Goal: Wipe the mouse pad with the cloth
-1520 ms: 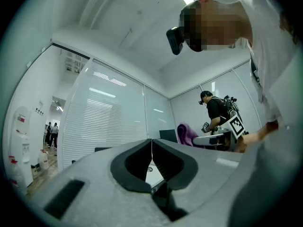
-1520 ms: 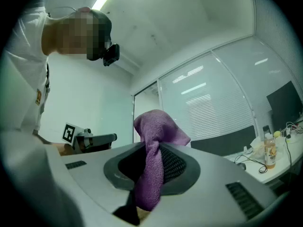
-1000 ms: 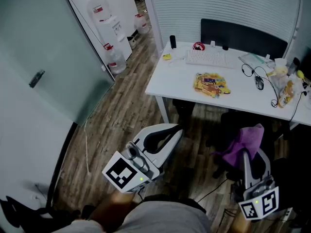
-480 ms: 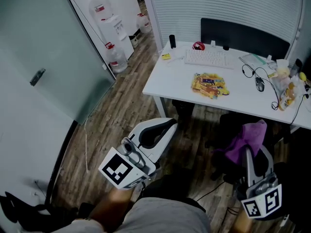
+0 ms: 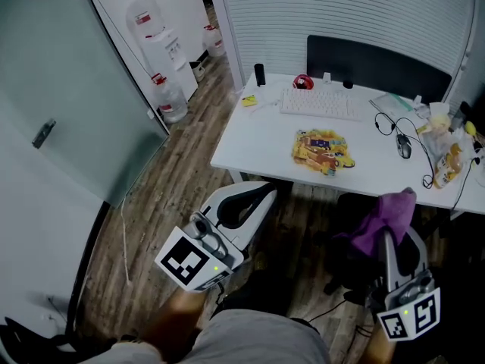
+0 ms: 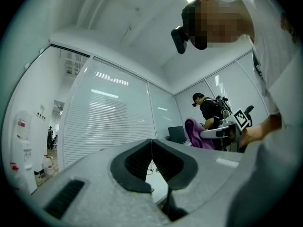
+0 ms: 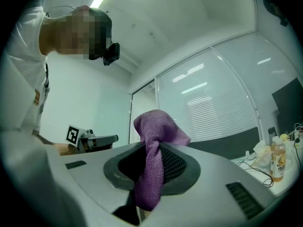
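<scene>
Moved: the head view has shifted, so the white worktop (image 5: 254,139) now sits lower and further left in the frame than half a second ago. Both tools keep nearly the same spots at the bottom.
Left hand-held gripper (image 5: 267,196): at lower centre-left of the head view, above the brown wood-plank floor (image 5: 170,196) and short of the worktop's near edge. In the left gripper view (image 6: 151,143) its jaw tips meet, with nothing between them.
Right hand-held gripper (image 5: 399,243): at the lower right of the head view. Its jaws are clamped on the purple terry cloth (image 5: 379,220).
Cloth: in the right gripper view (image 7: 154,126) it is pinched between the dark ribbed pads. A bunched fold stands above the jaws and a tail hangs below them. It is well apart from the worktop's surface.
Mouse pad: the yellow, brightly printed flat mouse pad (image 5: 322,149) lies near the middle of the worktop, at upper centre-right of the frame. Neither tool touches it.
Behind the pad: a white keyboard (image 5: 318,103).
Right of the pad: a dark corded mouse (image 5: 404,130), apart from it on the bare white surface.
Upper left: a white water dispenser (image 5: 159,48).
</scene>
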A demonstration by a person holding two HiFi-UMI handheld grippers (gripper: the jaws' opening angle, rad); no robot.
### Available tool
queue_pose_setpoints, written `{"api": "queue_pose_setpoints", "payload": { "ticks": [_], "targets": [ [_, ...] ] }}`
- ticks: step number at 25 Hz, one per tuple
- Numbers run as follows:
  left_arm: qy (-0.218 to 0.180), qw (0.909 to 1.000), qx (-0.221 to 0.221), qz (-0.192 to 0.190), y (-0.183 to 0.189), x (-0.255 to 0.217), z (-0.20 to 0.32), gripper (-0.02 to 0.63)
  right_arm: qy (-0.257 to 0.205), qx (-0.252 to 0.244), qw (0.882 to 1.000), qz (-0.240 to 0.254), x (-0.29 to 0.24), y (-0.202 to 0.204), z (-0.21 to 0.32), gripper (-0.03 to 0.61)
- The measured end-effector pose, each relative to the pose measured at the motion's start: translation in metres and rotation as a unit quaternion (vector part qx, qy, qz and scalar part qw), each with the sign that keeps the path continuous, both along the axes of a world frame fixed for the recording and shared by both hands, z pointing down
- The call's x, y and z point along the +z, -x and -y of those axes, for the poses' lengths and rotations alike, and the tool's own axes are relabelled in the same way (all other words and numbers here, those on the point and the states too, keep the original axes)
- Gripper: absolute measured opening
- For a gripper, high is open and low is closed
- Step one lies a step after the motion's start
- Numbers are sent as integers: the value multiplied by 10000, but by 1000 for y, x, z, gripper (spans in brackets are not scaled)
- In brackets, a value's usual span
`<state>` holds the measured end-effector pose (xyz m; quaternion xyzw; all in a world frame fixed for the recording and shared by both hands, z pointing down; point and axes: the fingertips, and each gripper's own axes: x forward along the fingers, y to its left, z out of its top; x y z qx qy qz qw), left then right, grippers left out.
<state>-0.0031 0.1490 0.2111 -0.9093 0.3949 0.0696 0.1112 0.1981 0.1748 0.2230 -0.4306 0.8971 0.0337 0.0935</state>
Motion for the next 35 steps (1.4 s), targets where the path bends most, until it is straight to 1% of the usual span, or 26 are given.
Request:
{"api": "queue_pose_setpoints", "payload": {
  "ticks": [4, 9, 14, 18, 21, 23, 25, 28, 30, 35],
  "targets": [
    [215, 9995, 94, 219, 13, 12, 50, 15, 56, 75, 9999, -41, 1, 16, 44, 66],
    [369, 9974, 270, 558, 29, 28, 116, 17, 186, 259, 9994, -99, 6, 36, 102, 66],
    [559, 9949, 487, 677, 46, 46, 177, 17, 339, 456, 9981, -229, 12, 57, 159, 66],
    [787, 9898, 722, 940, 54, 70, 222, 16, 519, 593, 9962, -370, 19, 74, 200, 66],
    [730, 9838, 1007, 1291, 53, 92, 252, 17, 728, 725, 9936, -462, 30, 85, 227, 66],
    [864, 9778, 1156, 1518, 50, 111, 268, 16, 906, 802, 9913, -511, 39, 91, 242, 66],
    [1086, 9696, 1267, 1789, 47, 134, 282, 17, 1132, 851, 9883, -570, 52, 97, 257, 66],
    [1532, 9512, 1386, 2294, 42, 177, 298, 17, 1606, 919, 9800, -727, 77, 103, 280, 66],
    [1776, 9385, 1442, 2587, 38, 201, 306, 17, 1948, 973, 9720, -882, 93, 107, 294, 66],
    [2243, 9105, 1589, 3089, 26, 243, 319, 17, 2714, 943, 9456, -1526, 138, 121, 328, 66]
  ]
}}
